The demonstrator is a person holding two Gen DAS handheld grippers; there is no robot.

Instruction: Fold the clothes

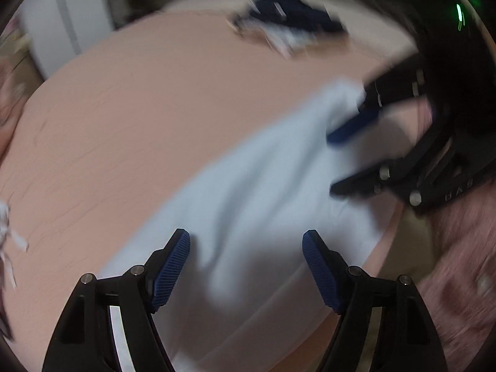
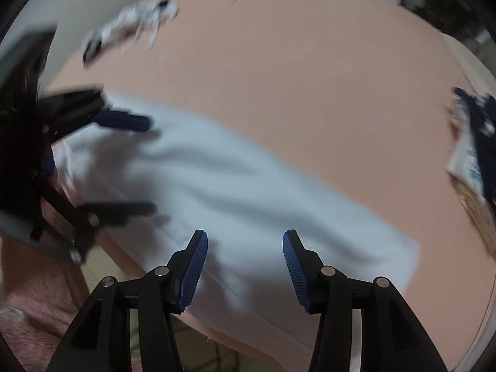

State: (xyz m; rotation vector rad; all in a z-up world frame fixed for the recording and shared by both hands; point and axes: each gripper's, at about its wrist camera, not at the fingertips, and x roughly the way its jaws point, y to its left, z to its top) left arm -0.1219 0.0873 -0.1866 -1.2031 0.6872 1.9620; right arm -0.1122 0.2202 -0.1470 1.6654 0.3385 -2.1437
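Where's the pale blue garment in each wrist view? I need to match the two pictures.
Left wrist: the pale blue garment runs from bottom centre up to the right, toward the right claw.
Right wrist: it spreads from left to lower right, beside the left claw.
Shared landmark: the dark blue clothes pile.

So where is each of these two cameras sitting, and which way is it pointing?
Left wrist view: sits on the left gripper, looking forward past its open blue-padded fingers over the pale blue cloth on the pink-beige table; the right gripper shows at right.
Right wrist view: sits on the right gripper, open, facing the same cloth; the left gripper shows at left.
Shared: cloth, table, the dark blue and white clothes pile, and each other's gripper.
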